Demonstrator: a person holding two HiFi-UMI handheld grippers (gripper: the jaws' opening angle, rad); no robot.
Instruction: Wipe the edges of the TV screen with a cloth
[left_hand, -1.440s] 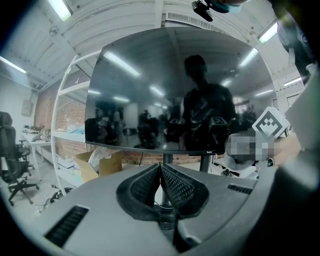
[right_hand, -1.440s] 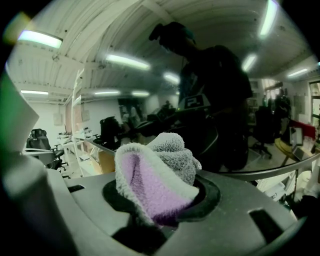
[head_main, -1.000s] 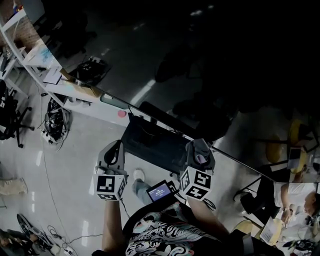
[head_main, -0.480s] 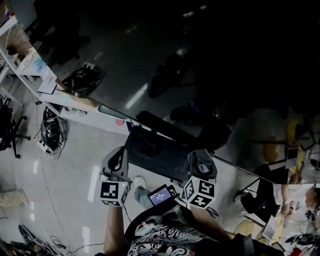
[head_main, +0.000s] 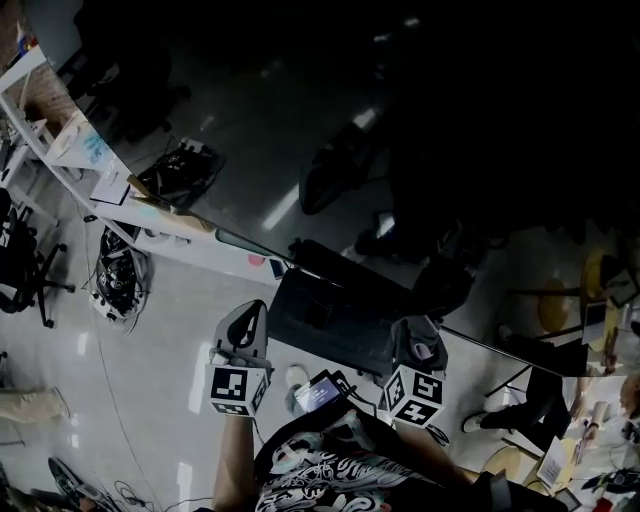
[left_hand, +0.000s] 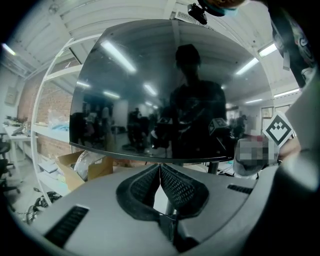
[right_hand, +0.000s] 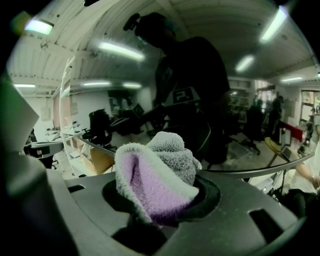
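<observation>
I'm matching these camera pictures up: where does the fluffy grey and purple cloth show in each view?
Head view: the fluffy grey and purple cloth shows lower right of centre, in the right gripper.
Left gripper view: cannot be made out.
Right gripper view: at the centre, clamped between the jaws.
Shared landmark: the dark glossy TV screen, in all three.
</observation>
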